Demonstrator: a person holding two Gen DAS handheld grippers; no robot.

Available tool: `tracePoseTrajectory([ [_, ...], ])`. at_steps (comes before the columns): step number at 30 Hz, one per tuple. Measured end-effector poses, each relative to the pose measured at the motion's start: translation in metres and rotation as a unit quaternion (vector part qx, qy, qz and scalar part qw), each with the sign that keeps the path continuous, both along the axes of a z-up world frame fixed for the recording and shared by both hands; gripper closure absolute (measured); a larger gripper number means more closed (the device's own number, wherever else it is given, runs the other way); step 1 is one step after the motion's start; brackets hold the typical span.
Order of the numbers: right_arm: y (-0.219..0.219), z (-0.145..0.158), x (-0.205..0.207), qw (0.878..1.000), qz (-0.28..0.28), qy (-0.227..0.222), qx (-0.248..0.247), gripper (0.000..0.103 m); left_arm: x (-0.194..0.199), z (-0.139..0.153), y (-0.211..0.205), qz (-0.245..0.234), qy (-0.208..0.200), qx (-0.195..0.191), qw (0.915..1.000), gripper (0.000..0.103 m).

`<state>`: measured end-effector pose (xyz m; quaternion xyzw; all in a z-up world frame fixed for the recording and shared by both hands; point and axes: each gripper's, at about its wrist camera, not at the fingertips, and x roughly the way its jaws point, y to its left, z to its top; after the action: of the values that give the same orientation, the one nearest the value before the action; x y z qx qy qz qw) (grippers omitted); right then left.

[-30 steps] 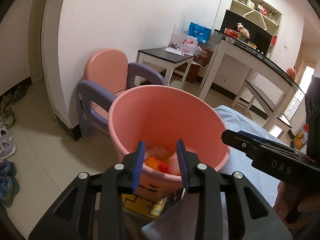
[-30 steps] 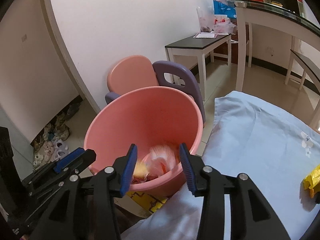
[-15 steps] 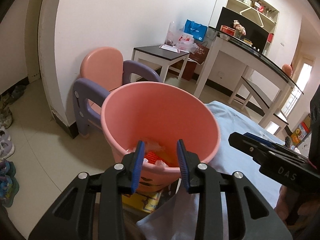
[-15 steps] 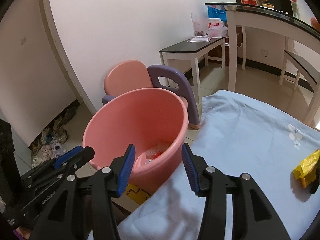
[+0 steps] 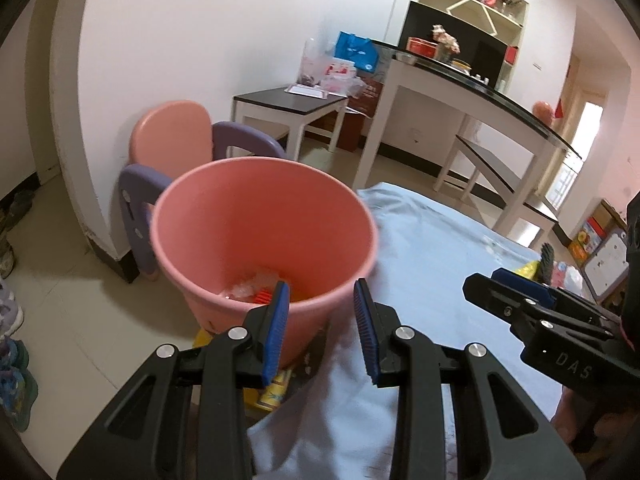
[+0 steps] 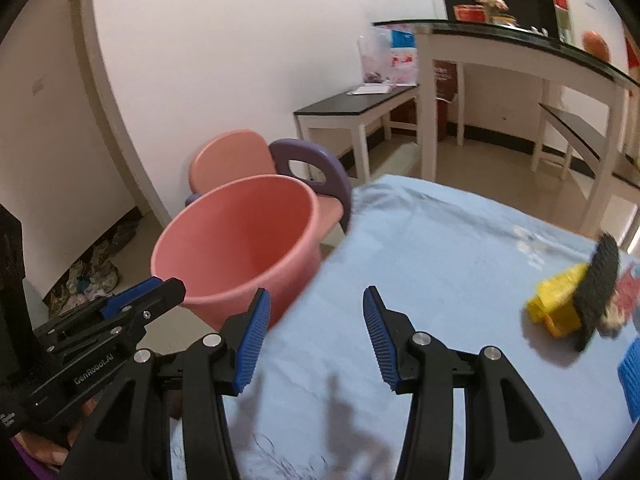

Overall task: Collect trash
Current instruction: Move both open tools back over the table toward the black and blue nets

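A pink bucket (image 5: 264, 216) stands beside the table's left edge, with clear plastic and orange trash (image 5: 260, 288) in its bottom. It also shows in the right wrist view (image 6: 240, 248). My left gripper (image 5: 320, 332) is open and empty, just in front of the bucket's rim. My right gripper (image 6: 316, 340) is open and empty above the light blue tablecloth (image 6: 420, 264). A yellow wrapper (image 6: 558, 300) and a black ribbed piece (image 6: 598, 280) lie on the cloth at the right.
A pink and purple child's chair (image 5: 176, 152) stands behind the bucket by the white wall. A low dark-topped side table (image 5: 292, 104) and a tall counter (image 5: 480, 92) stand beyond. Shoes (image 5: 12, 352) lie on the floor at left. A blue object (image 6: 630, 372) sits at the right edge.
Both grippers have pulled back from over the bucket and swung right. The right gripper now faces the tablecloth, and the yellow wrapper and black piece have come further into view.
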<state>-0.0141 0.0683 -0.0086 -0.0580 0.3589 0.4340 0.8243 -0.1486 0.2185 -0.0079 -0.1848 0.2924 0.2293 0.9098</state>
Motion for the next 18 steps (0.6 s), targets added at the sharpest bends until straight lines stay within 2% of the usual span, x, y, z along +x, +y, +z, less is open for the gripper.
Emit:
tracePoseTrajectory([
  [9, -0.056, -0.006, 0.001, 0.999, -0.046, -0.012, -0.01, 0.055, 0.02, -0.009, -0.04, -0.044, 0.023, -0.011, 0.9987, 0.069],
  [18, -0.11, -0.017, 0.011, 0.996, -0.093, 0.011, -0.007, 0.055, 0.037, -0.017, -0.076, -0.077, 0.043, -0.014, 0.996, 0.07],
])
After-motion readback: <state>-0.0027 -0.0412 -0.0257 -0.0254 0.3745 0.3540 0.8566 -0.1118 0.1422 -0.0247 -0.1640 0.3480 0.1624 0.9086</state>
